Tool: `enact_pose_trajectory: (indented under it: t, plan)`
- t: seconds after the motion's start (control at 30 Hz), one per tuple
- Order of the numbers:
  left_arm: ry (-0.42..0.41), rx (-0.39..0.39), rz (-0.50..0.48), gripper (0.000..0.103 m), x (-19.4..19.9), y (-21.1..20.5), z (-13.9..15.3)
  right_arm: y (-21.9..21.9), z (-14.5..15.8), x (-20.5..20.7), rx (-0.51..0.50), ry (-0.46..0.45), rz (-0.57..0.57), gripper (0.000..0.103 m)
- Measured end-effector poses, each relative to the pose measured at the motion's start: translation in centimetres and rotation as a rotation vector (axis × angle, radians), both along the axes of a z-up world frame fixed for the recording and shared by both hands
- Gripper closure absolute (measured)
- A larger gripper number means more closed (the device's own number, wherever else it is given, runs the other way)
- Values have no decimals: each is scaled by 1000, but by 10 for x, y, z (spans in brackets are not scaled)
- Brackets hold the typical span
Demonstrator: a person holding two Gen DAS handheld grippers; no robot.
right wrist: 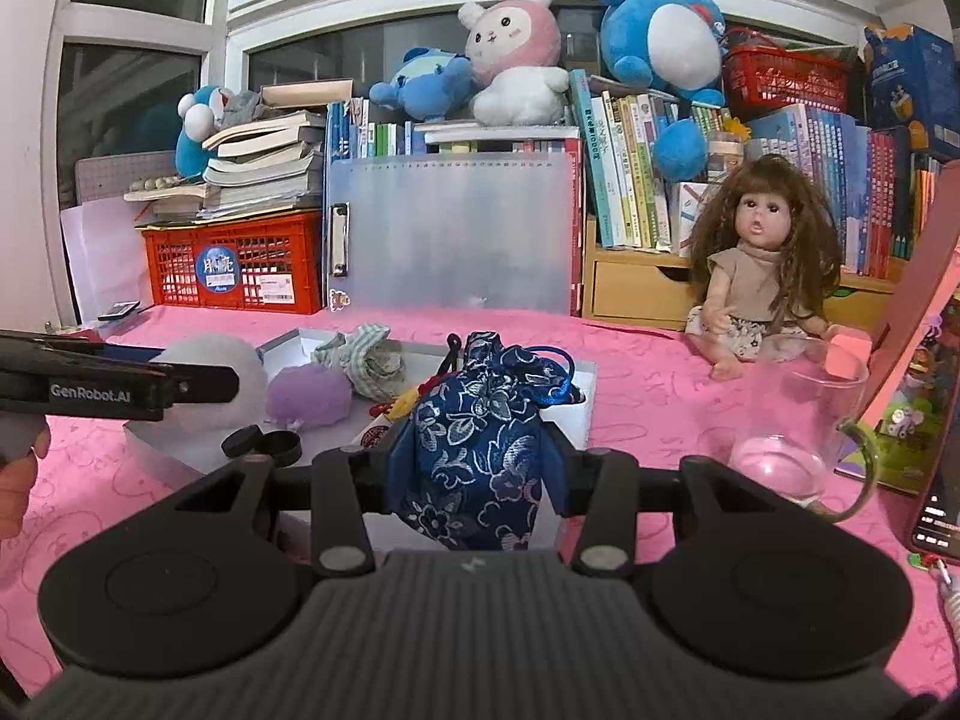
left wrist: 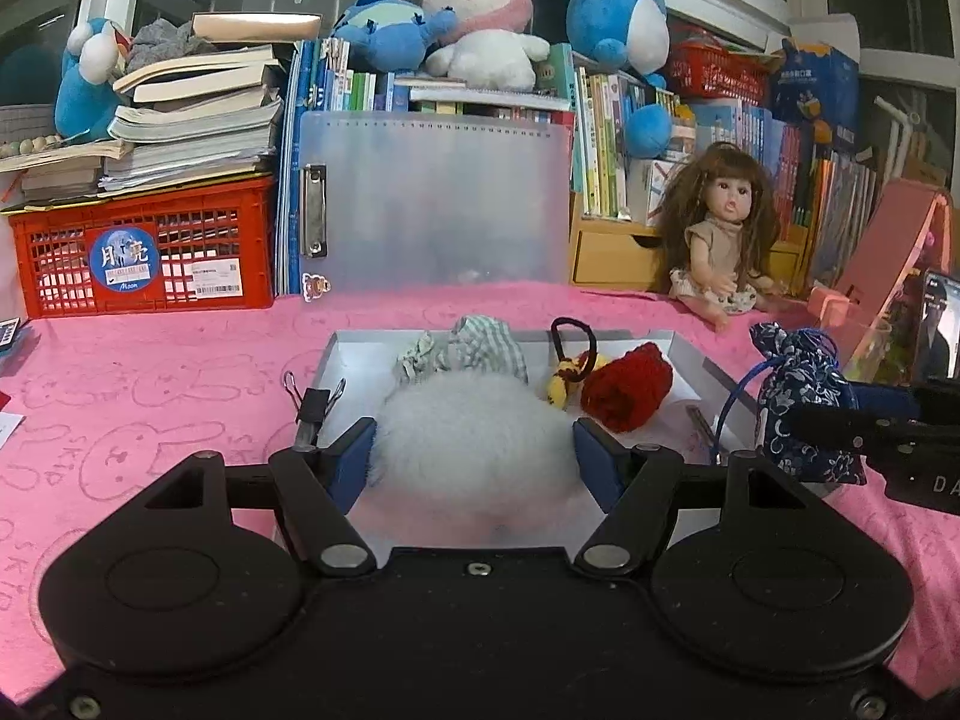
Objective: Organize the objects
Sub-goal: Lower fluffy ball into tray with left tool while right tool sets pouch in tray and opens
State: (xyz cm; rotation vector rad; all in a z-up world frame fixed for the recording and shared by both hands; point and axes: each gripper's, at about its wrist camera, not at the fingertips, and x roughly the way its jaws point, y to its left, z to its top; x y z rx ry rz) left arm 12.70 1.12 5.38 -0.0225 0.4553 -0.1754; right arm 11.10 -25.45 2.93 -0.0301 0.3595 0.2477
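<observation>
My left gripper is shut on a white fluffy pompom, its blue pads pressing into the fluff on both sides, above the near end of a white tray. In the tray lie a green-checked cloth, a yellow toy with a black hair tie and a red knitted piece. My right gripper is shut on a blue floral drawstring pouch at the tray's right edge. A purple pompom also lies in the tray.
A binder clip sits on the tray's left rim. Two black round caps lie near the tray. A glass cup, a doll and a phone are to the right. A red crate, a clear folder and books line the back.
</observation>
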Motion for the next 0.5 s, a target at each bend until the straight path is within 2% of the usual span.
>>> enact_pose_trajectory:
  t: [0.5]
  plan:
    - [34,16,28,35,19,-4,-14,7,-6,24,6,44,20,54]
